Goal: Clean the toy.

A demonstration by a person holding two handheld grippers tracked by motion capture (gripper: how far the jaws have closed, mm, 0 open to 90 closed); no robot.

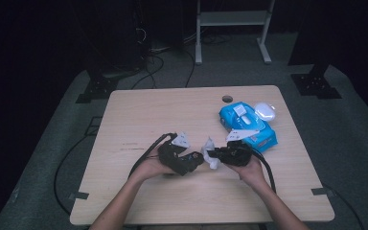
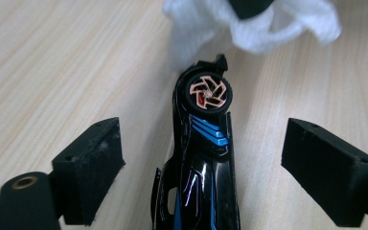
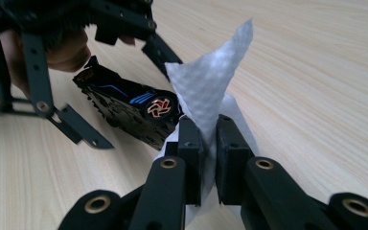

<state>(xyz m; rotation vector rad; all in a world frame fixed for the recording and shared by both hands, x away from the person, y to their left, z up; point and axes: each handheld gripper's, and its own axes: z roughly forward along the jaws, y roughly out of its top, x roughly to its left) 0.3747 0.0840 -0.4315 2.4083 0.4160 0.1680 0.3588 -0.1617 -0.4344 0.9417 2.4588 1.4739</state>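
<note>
A glossy black toy car (image 2: 203,158) with blue stripes and an orange-spoked wheel lies tilted on its side on the wooden table (image 1: 172,110). My left gripper (image 2: 206,132) stands open around it, one pad on either side and neither touching the car. In the high view the left gripper (image 1: 194,160) sits just left of the table's middle, nose to nose with my right gripper (image 1: 212,154). The right gripper (image 3: 210,124) is shut on a crumpled white wipe (image 3: 211,81), which stands up against the car's (image 3: 124,105) wheel end. The wipe (image 2: 254,24) hangs at the top of the left gripper view.
A blue pack of wipes (image 1: 247,124) lies just behind the right hand, with a small white case (image 1: 265,111) beside it at the table's far right. A cable hole (image 1: 227,99) sits near the back edge. Cables trail off the table's left side.
</note>
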